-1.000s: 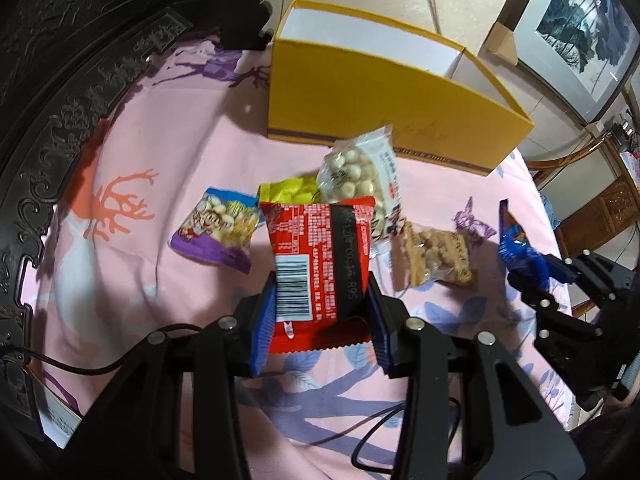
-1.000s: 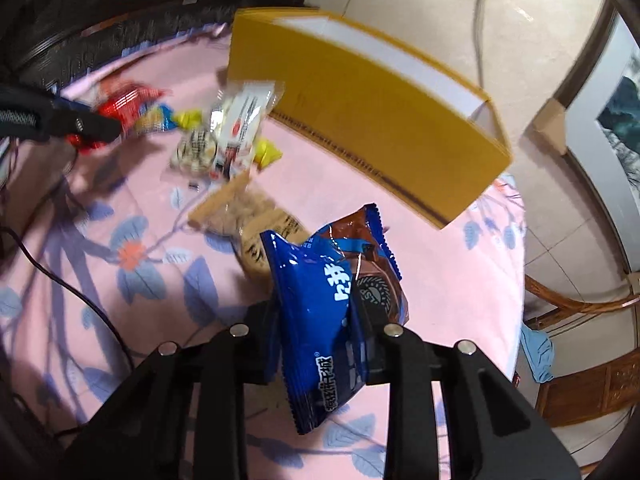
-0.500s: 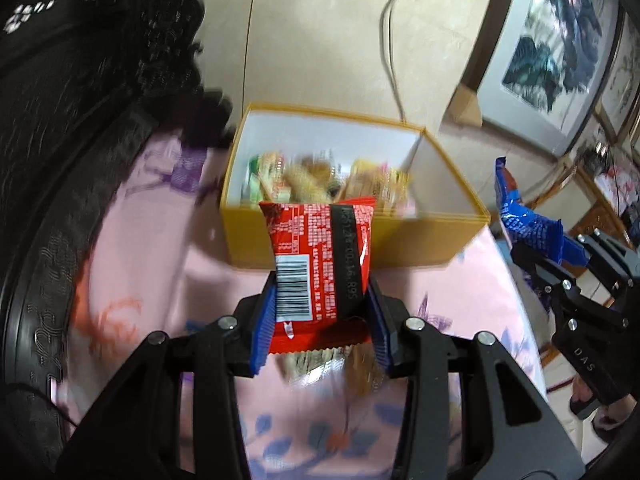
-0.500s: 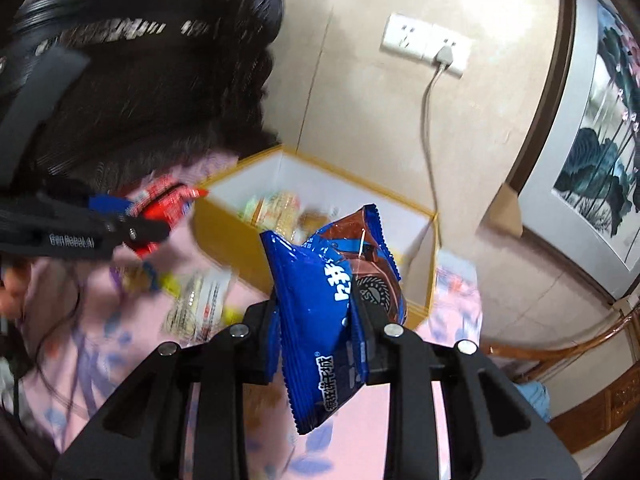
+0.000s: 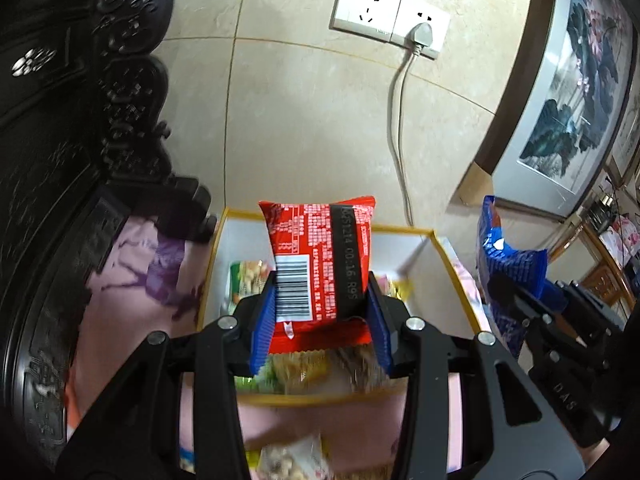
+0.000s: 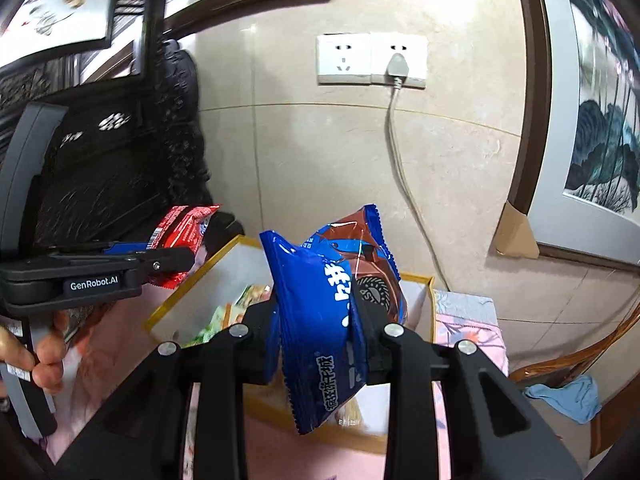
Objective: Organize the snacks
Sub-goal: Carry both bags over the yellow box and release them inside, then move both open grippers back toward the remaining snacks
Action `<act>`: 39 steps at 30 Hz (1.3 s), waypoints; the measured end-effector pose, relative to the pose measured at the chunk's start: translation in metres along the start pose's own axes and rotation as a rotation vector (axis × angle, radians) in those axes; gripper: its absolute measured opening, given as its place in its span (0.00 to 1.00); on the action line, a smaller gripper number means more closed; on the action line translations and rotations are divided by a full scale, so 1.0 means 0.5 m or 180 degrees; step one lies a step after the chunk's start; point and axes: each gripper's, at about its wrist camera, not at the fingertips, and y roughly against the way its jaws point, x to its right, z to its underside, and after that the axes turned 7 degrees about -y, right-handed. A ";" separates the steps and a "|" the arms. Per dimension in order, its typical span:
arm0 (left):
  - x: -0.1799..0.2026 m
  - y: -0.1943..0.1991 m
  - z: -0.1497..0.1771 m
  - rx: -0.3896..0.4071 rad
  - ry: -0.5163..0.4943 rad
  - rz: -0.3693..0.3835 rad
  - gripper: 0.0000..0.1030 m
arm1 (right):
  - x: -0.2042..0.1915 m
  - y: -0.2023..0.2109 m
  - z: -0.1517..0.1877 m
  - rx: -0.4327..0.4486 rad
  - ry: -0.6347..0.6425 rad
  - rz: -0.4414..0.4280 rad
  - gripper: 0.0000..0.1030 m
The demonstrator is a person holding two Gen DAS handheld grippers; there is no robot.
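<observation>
Through the left wrist camera, my left tool point(image 5: 320, 312) was clamped on a red snack packet point(image 5: 318, 264), its blue pads point(image 5: 264, 328) pressing both side edges, barcode side facing the lens. The packet stood upright at the centre of the view, above the open yellow box point(image 5: 460, 280), which sat on the pink flowered cloth point(image 5: 132, 280). Inside the box lay other snack packets point(image 5: 248, 276), blurred, so I could not tell them apart. At three o'clock my right tool point(image 5: 516, 292) held a blue snack packet point(image 5: 508, 264). At one o'clock a wall socket point(image 5: 390, 18) carried a plug, its cord running down behind the box. Dark carved furniture point(image 5: 80, 120) filled nine o'clock, and a framed painting point(image 5: 568, 92) hung at two o'clock.

Through the right wrist camera, the right tool point(image 6: 320, 328) gripped the blue snack packet point(image 6: 320, 320) between its fingers; its jaws had just been opening a little, yet the packet was pinched and crumpled between them. The packet hung over the near part of the yellow box point(image 6: 192, 280), whose white inside showed at eight o'clock of the packet. At nine o'clock the left tool point(image 6: 176, 256) held the red snack packet point(image 6: 180, 236) above the box's left rim, and my hand point(image 6: 44, 356) wrapped its handle. The socket point(image 6: 370, 60) sat at twelve o'clock.
</observation>
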 end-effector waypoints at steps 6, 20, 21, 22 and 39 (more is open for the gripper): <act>0.006 -0.017 -0.021 -0.0061 0.0063 -0.0401 0.92 | 0.007 -0.015 -0.012 0.0054 0.0002 0.0132 0.64; 0.052 0.037 0.016 -0.0120 -0.0127 -0.0336 0.92 | -0.003 0.052 0.036 -0.0062 -0.0063 0.0050 0.64; 0.054 0.045 0.024 -0.0129 -0.0136 -0.0329 0.92 | -0.004 0.061 0.042 -0.0076 -0.0062 0.0045 0.64; 0.055 0.052 0.031 -0.0136 -0.0138 -0.0323 0.92 | -0.004 0.065 0.046 -0.0089 -0.0062 0.0040 0.64; -0.074 0.146 0.330 -0.0738 0.0196 -0.0439 0.93 | -0.076 0.099 0.364 -0.1412 0.0626 -0.0508 0.64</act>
